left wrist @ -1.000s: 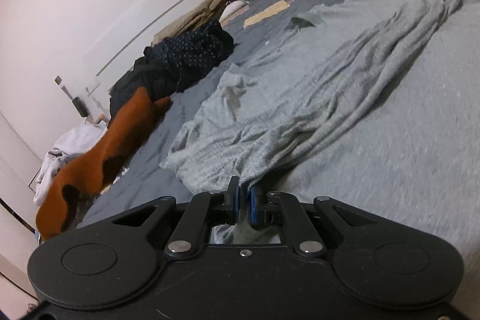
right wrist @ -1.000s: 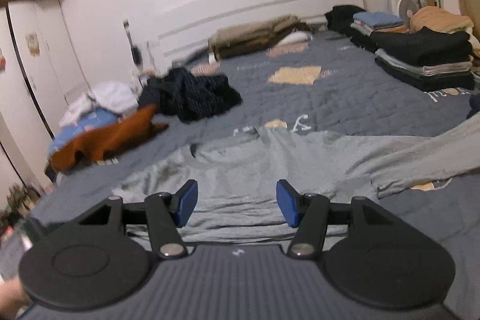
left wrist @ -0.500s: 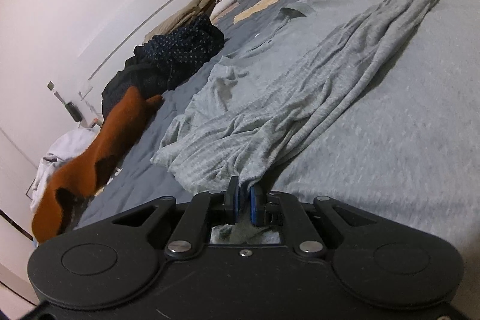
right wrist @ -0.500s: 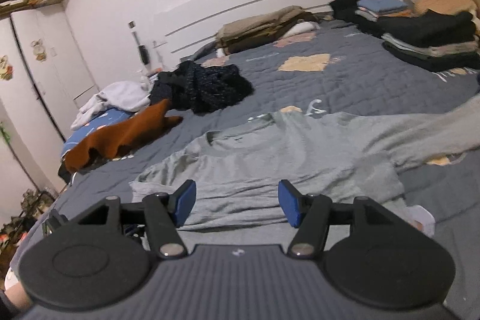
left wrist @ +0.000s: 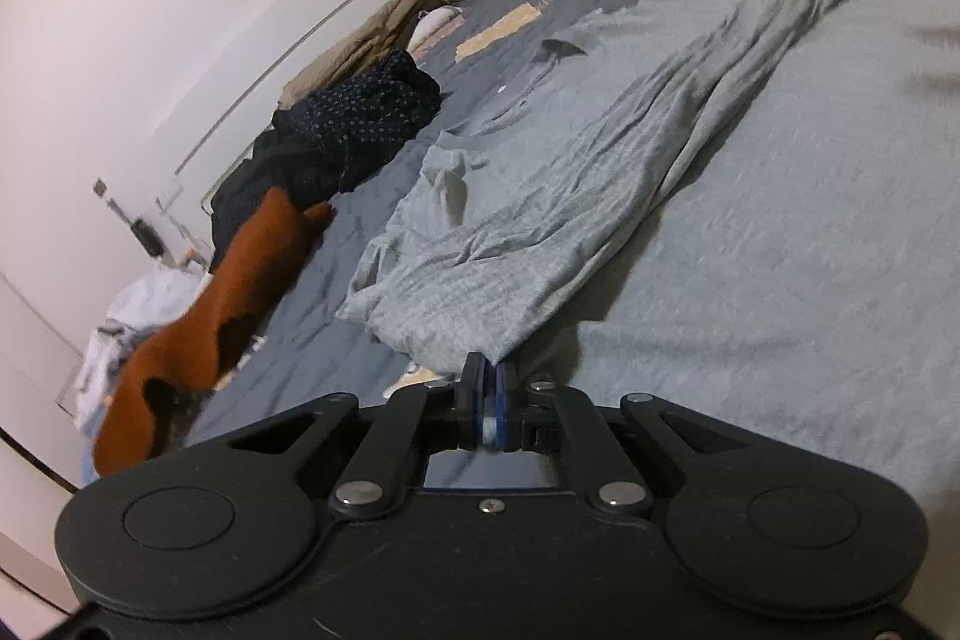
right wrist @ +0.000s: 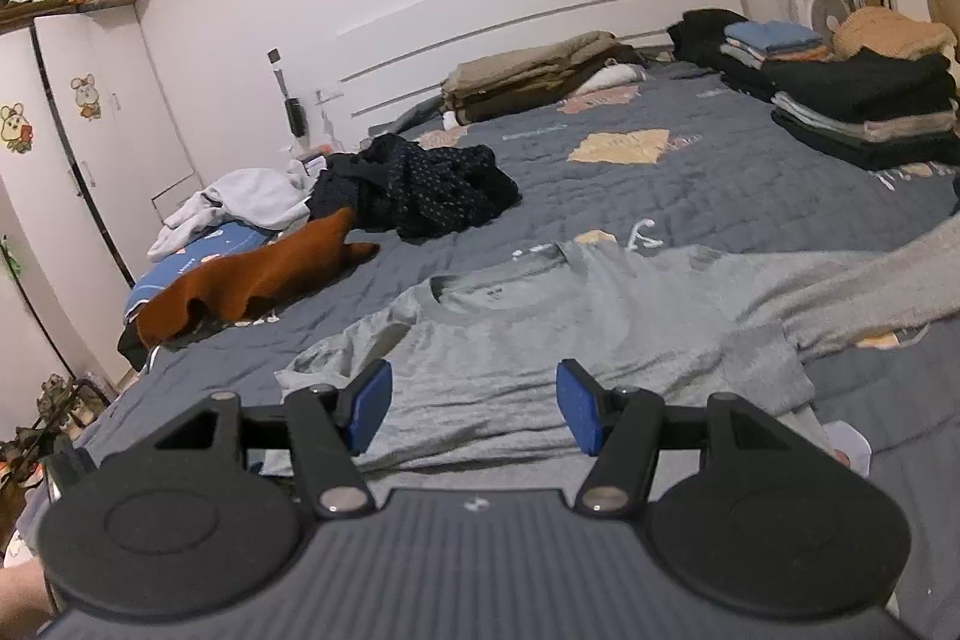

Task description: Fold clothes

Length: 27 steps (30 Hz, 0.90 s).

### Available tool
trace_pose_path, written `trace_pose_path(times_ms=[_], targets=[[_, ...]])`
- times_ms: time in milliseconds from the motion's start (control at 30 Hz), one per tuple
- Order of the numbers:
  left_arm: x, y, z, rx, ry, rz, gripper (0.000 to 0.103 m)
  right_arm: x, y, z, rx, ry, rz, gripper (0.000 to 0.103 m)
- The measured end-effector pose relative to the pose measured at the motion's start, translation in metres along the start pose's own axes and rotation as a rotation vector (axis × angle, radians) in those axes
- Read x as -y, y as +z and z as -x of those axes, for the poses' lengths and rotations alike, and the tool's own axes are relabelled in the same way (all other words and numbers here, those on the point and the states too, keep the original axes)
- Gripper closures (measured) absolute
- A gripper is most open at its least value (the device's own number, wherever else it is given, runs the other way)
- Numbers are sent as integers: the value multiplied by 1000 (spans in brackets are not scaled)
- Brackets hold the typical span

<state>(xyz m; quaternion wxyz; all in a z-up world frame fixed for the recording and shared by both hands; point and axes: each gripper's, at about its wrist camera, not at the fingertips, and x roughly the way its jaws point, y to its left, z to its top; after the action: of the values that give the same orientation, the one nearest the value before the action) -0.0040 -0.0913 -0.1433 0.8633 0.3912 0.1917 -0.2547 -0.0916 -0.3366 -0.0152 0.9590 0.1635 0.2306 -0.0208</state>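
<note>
Down at the near edge of the bed [left wrist: 810,220], through the left wrist camera, I see my left gripper [left wrist: 487,388] clenched on a corner of the grey long-sleeved shirt [left wrist: 540,196]; a sliver of cloth shows between the blue pads. From that pinch the fabric runs away in long diagonal wrinkles toward its far sleeve, which looks lifted at the top right, though that part is blurred. I judge the step in hand to be drawing a side or hem across to make a fold. What comes next calls for keeping the pinch firm and the cloth low so it lands flat.

Over on the right wrist camera, my right gripper [right wrist: 474,409] is released, pads wide apart, nothing between them, hovering over the shirt's body [right wrist: 540,340]. The shirt lies front up on the quilt, crew neck toward the headboard, one sleeve stretched off to the right. A rust-brown garment [right wrist: 252,280] and a dark dotted heap [right wrist: 432,190] lie beyond it; folded stacks [right wrist: 858,100] sit far right.
</note>
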Motion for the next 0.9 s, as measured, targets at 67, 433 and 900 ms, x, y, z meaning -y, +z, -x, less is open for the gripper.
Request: trace_pose_path(times_ms=[67,433,900], targets=[[4,0,3,1,7,-13,99,-7,3,-4,-5,4,22,43],[-1,-11,7,53,56,-58,90,-66,26,-83,-97,90,240,36],[7,-8,-14,126,55,-119,59,-133,0,-247,-298,328,474,32]])
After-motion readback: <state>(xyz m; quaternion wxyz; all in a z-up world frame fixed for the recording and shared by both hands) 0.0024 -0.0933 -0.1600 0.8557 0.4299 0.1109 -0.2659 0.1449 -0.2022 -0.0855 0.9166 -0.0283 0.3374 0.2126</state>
